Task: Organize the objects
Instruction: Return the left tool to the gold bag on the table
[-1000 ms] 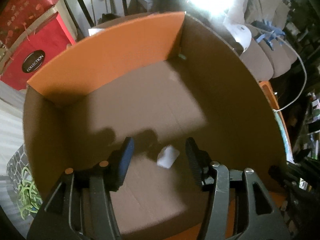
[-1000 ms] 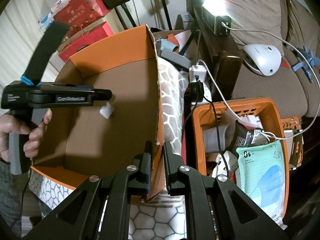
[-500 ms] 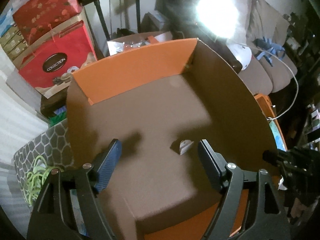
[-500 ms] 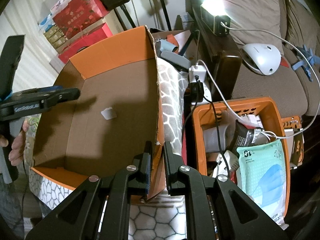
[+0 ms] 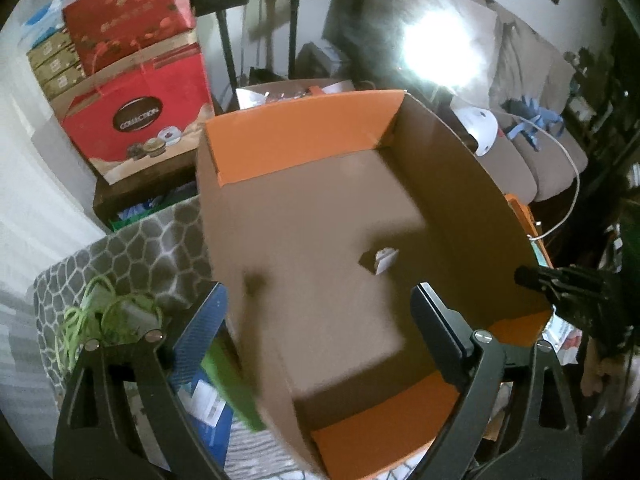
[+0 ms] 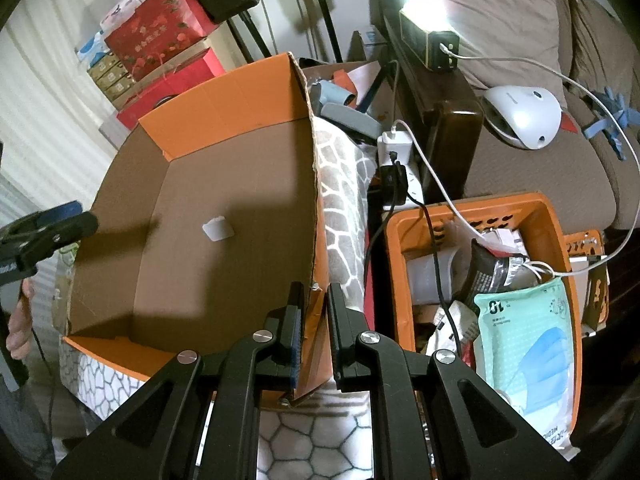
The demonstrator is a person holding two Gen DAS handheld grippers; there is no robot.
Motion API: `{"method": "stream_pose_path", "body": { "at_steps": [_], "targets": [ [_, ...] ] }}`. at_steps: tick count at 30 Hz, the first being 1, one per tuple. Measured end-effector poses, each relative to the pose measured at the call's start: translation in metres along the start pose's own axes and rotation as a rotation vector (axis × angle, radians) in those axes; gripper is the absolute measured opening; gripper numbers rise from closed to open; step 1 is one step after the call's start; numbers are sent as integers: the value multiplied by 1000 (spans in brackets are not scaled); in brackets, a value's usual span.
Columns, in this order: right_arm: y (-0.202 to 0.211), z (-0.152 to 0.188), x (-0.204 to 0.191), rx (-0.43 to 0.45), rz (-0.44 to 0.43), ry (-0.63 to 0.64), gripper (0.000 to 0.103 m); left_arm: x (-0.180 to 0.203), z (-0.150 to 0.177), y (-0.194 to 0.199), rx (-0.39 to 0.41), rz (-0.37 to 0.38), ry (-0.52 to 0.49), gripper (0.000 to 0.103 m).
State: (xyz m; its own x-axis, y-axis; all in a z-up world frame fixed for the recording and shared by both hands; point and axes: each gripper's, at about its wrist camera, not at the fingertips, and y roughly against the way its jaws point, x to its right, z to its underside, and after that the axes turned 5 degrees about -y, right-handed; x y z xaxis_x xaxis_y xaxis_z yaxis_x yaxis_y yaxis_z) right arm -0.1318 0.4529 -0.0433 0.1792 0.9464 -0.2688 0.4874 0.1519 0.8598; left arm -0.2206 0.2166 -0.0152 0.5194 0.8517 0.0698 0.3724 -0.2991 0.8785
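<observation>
Over at nine o'clock, a hand is gripping the handle of the left gripper, which is hanging above the near-left rim of the cardboard box. Its jaws have just been opening and are now standing wide, with nothing between them. Beneath its left finger, outside the box, a tangle of green cord is lying on the grey patterned blanket.

In the box itself, brown inside with orange flaps, a small white object is sitting alone on the floor, toward the middle. From the left gripper's own view it is lying at about one o'clock, beyond the fingertips.

At six o'clock of the box, near its right corner, the right gripper is pinching the right-hand wall, jaws drawn narrow with the cardboard edge clamped between them.

Further right, at three o'clock, an orange plastic basket is crammed with packets, among them a pale green mask pack. A white cable is trailing across it toward the sofa, where a white rounded device is resting.
</observation>
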Motion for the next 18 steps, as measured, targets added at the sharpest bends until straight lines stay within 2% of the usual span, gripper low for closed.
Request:
{"method": "stream_pose_path", "body": {
  "at_steps": [4,12,18],
  "targets": [
    [-1,0,1,7,3,3,11,-12,15,10,23,22,44,99],
    [-1,-1,1,10,9,8,11,-39,39,26,45,49,117,99],
    [-1,-2,1,16,14,12,11,-58,57,46,94,-23,108,100]
  ]
}}
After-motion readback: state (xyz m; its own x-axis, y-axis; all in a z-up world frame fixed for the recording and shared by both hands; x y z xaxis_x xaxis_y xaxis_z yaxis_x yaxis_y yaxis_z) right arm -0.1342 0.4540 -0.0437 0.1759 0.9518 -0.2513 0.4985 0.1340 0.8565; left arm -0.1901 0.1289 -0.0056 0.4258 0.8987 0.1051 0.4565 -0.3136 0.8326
